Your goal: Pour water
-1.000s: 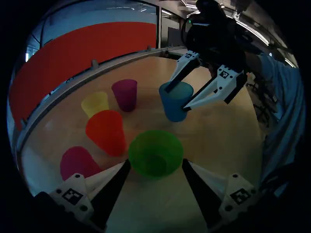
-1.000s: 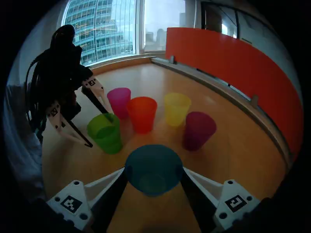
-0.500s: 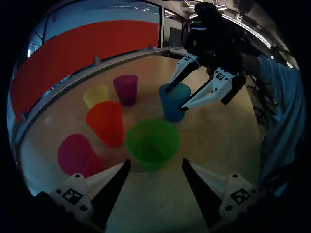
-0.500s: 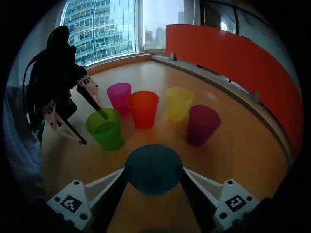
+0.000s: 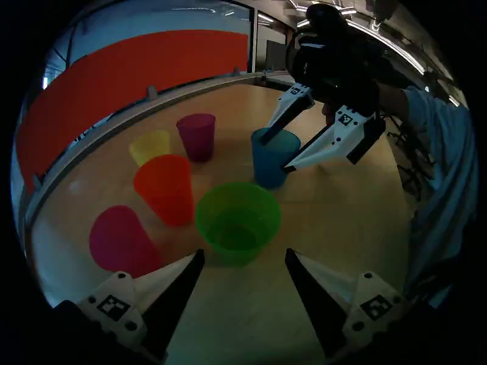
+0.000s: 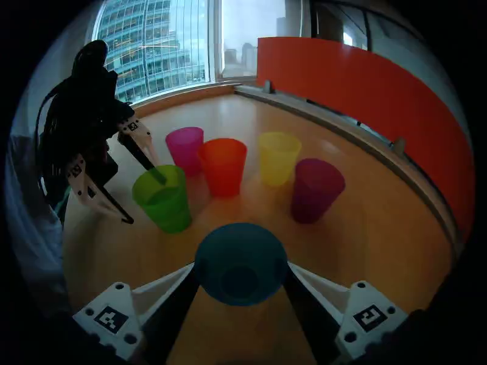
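Note:
A green cup (image 5: pixel 237 222) stands on the wooden table (image 5: pixel 347 213) just ahead of my left gripper (image 5: pixel 243 252), which is open, with a gap on either side of the cup. In the right gripper view the left gripper (image 6: pixel 145 201) sits by the green cup (image 6: pixel 161 201), one finger across its rim. My right gripper (image 6: pixel 241 266) is shut on a blue cup (image 6: pixel 240 261), held upright. The left gripper view shows the right gripper (image 5: pixel 274 156) clamping the blue cup (image 5: pixel 275 159) behind the green one.
Further cups stand close by: orange (image 5: pixel 164 188), yellow (image 5: pixel 149 146), purple (image 5: pixel 196 135), magenta (image 5: pixel 119 240). An orange wall panel (image 5: pixel 122 67) runs along the table's far edge. A person's sleeve (image 5: pixel 438 170) is at the right. Bare table lies right of the cups.
The green cup now sits farther ahead of my left fingertips, out from between them. My right gripper with the blue cup has barely shifted.

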`<state>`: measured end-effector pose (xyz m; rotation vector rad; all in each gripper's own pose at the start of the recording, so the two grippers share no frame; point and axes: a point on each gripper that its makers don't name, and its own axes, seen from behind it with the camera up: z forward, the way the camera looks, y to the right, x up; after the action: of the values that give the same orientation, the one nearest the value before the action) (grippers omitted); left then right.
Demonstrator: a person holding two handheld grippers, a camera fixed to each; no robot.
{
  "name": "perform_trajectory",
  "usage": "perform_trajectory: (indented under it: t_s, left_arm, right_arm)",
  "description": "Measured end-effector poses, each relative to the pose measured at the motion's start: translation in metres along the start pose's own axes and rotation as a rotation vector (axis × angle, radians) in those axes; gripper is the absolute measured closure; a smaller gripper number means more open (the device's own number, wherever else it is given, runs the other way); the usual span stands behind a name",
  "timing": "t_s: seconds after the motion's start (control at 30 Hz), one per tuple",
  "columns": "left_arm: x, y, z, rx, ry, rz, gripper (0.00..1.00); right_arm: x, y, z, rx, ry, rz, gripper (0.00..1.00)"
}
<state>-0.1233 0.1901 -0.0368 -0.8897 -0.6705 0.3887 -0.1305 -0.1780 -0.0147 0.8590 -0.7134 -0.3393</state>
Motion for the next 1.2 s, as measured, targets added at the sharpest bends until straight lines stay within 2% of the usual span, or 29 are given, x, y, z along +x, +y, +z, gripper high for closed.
perform_trajectory:
  t_s: [0.17, 0.43, 0.97, 1.2]
  left_arm:
    - [0.000, 0.001, -0.001, -0.004, 0.003, -0.006, 0.01]
    - [-0.002, -0.006, -0.009, 0.016, 0.010, -0.017, 0.01]
    - [-0.016, -0.012, -0.032, 0.066, 0.007, -0.036, 0.01]
    - [-0.018, -0.019, -0.044, 0.103, 0.015, -0.049, 0.01]
  right_arm:
    - [-0.002, -0.002, -0.001, 0.005, -0.001, 0.009, 0.00]
    - [-0.008, -0.003, -0.010, -0.004, 0.007, 0.020, 0.00]
    - [-0.029, -0.002, -0.046, -0.059, 0.024, 0.031, 0.00]
    - [-0.033, 0.000, -0.058, -0.088, 0.035, 0.035, 0.00]
